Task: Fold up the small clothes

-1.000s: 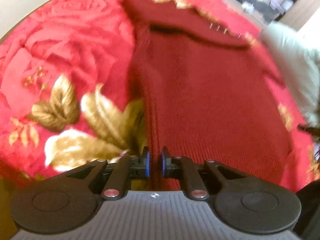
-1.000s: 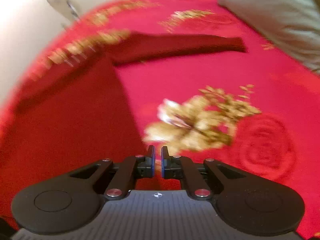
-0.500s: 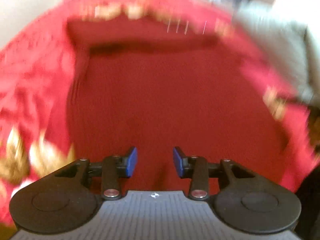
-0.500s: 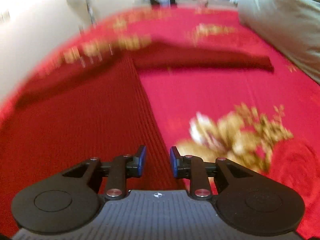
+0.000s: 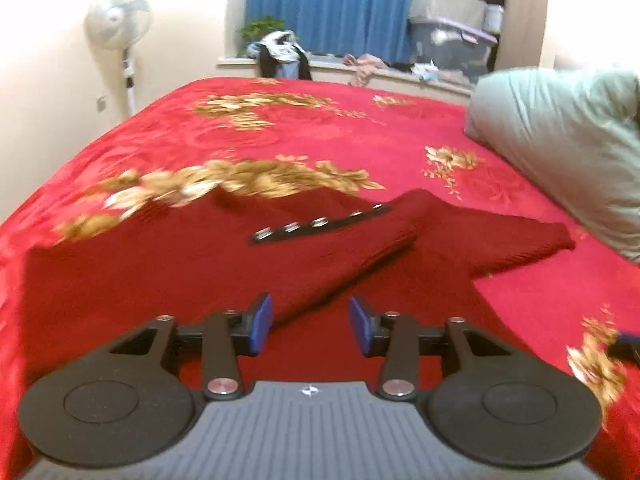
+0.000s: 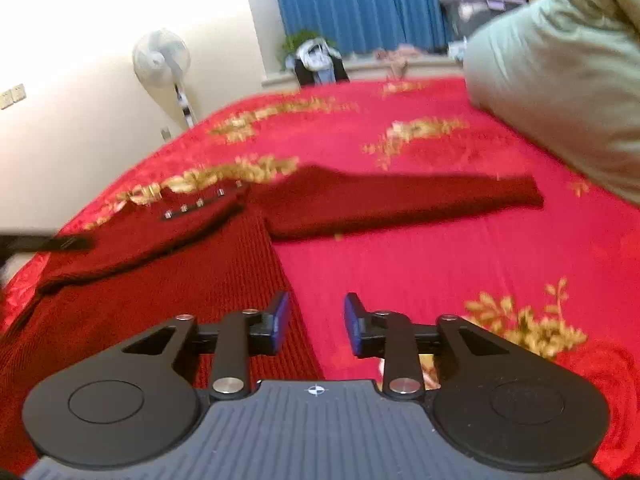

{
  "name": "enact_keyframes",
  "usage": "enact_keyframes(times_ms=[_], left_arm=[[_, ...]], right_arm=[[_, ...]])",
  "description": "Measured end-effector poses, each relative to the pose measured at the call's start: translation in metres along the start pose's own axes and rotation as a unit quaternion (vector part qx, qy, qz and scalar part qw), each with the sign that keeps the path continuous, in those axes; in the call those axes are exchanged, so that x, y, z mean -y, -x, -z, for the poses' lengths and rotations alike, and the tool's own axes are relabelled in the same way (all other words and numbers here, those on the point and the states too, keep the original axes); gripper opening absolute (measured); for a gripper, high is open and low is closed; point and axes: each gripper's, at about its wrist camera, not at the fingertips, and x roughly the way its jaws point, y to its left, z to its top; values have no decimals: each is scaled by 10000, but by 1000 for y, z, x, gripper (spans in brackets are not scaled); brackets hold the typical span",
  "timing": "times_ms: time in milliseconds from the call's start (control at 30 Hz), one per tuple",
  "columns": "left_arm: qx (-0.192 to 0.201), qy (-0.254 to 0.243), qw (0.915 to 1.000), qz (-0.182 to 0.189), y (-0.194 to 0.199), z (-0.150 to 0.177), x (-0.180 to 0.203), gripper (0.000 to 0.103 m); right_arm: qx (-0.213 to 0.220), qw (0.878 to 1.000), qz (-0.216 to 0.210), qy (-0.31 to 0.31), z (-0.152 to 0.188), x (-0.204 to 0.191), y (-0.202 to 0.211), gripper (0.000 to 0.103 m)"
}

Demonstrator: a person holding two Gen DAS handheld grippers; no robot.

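Note:
A dark red knit sweater (image 5: 168, 264) lies flat on the red floral bedspread (image 5: 320, 128). One sleeve is folded across its body, with a dark strip of metal snaps (image 5: 320, 224) on top. The other sleeve (image 6: 400, 204) stretches out to the right. My left gripper (image 5: 311, 324) is open and empty above the sweater's near part. My right gripper (image 6: 314, 322) is open and empty over the sweater's right edge (image 6: 288, 300). The sweater also shows in the right wrist view (image 6: 140, 300).
A pale green pillow (image 5: 560, 148) lies at the right of the bed; it also shows in the right wrist view (image 6: 560, 80). A standing fan (image 5: 120, 24) is by the left wall. A blue curtain (image 5: 320, 4), a sill with clothes and storage boxes (image 5: 448, 28) are behind the bed.
Both grippers have opened from shut and let go of the sweater's lower edge. Both have tilted up and back, so the room is in view.

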Motion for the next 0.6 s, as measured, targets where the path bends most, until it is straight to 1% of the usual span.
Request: enact_keyframes(times_ms=[33,67,100,167,200,233,267,300,333,400,433,467,533,567,600], left_arm=[[-22,-51,9999,-102,-17,-4,13,60],[-69,-116,9997,-189,-39,-7,25,68],[-137,-215,9994,-245,-56,-10,35,71],[-261,-488,9974,-465,-85,-14,51,73],[-343,-648,9951,-661,-97,-15,56,72],[-438,-803,9920,-865,-109,-15,59,59],[-526,-902,9899,-956,-116,-15,56,32],[-589,-956,9898,-872,-121,-18,50,15],[-567,-965,9906,-786,-115,-18,38,10],[-296,-1102,9891,-933,-96,-26,19,9],[-149,-1135,9881,-1025,-82,-29,6,8],[1,-1073,9877,-1136,-67,-32,-12,7],[244,-659,9869,-1455,-29,-36,-66,7],[345,-392,9848,-1657,-7,-35,-95,7],[440,-73,9799,-1943,14,-31,-132,7]], right_arm=[[-85,9999,16,-66,0,0,-1,36],[-163,9998,32,-119,0,3,-3,36],[-219,9996,48,-146,0,3,-5,36],[-283,9994,95,-151,0,4,-9,36],[-322,9992,139,-168,0,6,-12,36],[-360,9989,180,-231,1,8,-14,36],[-385,9987,166,-303,2,9,-16,36],[-414,9984,121,-366,2,11,-18,36],[-430,9982,100,-416,2,13,-19,36],[-413,9982,147,-414,2,13,-19,36],[-418,9983,184,-373,3,12,-18,38],[-449,9982,227,-321,4,11,-20,44],[-501,9980,296,-234,5,7,-22,45],[-490,9981,296,-210,5,6,-22,45],[-476,9984,275,-164,5,5,-21,45]])
